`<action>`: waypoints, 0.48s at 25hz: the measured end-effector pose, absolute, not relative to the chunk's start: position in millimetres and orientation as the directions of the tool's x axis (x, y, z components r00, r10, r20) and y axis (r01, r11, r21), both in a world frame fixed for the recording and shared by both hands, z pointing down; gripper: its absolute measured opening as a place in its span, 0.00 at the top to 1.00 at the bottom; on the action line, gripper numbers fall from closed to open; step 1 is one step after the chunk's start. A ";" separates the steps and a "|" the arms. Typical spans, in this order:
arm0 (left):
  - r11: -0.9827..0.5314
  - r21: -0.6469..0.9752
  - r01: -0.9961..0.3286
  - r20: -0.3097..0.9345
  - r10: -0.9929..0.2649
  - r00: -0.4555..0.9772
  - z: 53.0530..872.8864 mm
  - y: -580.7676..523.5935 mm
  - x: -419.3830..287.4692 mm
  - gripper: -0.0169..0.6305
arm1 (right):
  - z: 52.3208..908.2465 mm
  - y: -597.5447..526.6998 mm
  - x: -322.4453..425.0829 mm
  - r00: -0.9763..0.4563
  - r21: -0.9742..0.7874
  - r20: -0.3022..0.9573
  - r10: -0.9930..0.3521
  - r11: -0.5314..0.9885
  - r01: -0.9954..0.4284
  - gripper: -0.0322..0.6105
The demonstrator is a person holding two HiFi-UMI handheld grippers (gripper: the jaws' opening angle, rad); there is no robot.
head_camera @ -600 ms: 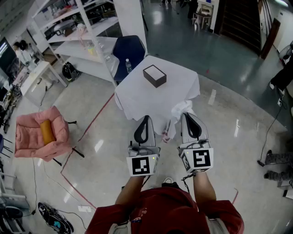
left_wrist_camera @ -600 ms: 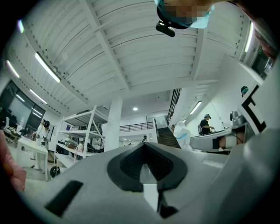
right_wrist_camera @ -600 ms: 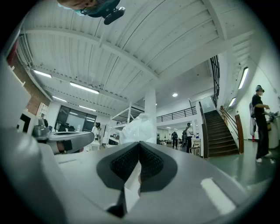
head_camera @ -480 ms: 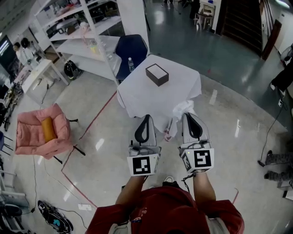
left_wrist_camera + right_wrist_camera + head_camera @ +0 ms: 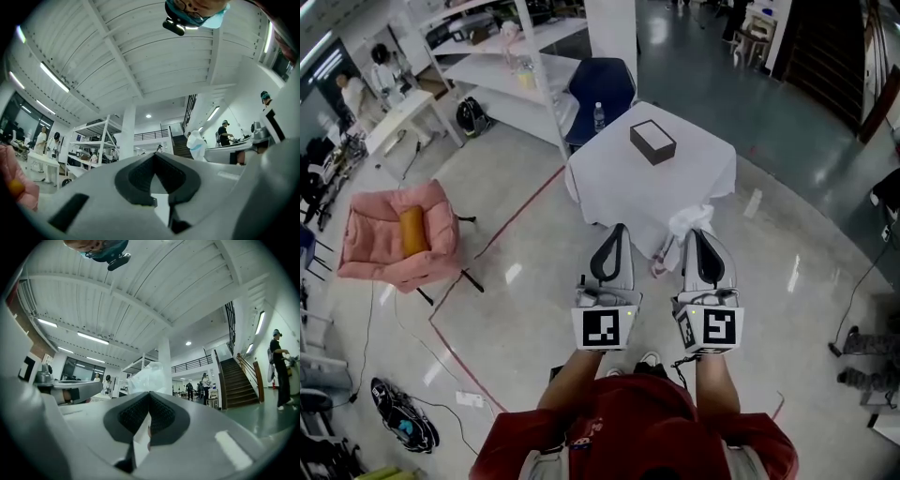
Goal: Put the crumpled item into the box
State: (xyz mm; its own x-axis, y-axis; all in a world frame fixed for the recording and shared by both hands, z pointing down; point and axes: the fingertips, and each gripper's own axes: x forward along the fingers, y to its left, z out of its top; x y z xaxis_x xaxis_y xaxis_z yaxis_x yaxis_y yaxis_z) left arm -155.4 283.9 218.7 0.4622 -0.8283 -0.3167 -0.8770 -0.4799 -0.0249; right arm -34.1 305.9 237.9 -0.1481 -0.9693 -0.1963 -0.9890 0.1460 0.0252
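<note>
At table (image 5: 619,187) edge, ahead of left gripper (image 5: 615,230) and right gripper (image 5: 696,233), jaws together, empty: crumpled item (image 5: 689,221), probably light, soft; pinch a fold.

The head camera looked steeply down from above the person, past the left gripper (image 5: 617,231) and right gripper (image 5: 695,234), to the white-draped counter (image 5: 614,187) farther off. Each gripper camera sat close behind its own jaws, tilted up toward the ceiling. The left gripper view shared the far-left shelving (image 5: 517,64) with the head view. The right gripper view shared the crumpled item (image 5: 689,221).
</note>
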 end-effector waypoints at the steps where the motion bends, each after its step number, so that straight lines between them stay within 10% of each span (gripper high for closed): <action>1: -0.476 -0.019 -0.879 -0.313 -0.832 0.458 219.7 284.4 -158.4 0.97 | 237.6 306.3 -37.3 -0.154 0.029 -0.197 -0.968 0.151 -0.988 0.95; 12: -0.476 -0.026 -0.879 -0.283 -0.840 0.463 227.2 285.7 -146.4 0.97 | 235.7 306.6 -23.1 -0.154 0.023 -0.210 -0.965 0.153 -0.988 0.95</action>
State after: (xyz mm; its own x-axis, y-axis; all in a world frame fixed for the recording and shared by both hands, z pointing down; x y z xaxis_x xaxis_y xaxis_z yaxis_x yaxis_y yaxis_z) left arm -146.4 285.7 227.2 0.4629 -0.8399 -0.2834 -0.8791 -0.4759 -0.0259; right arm -23.1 306.6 235.7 -0.1545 -0.9654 -0.2099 -0.9880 0.1530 0.0233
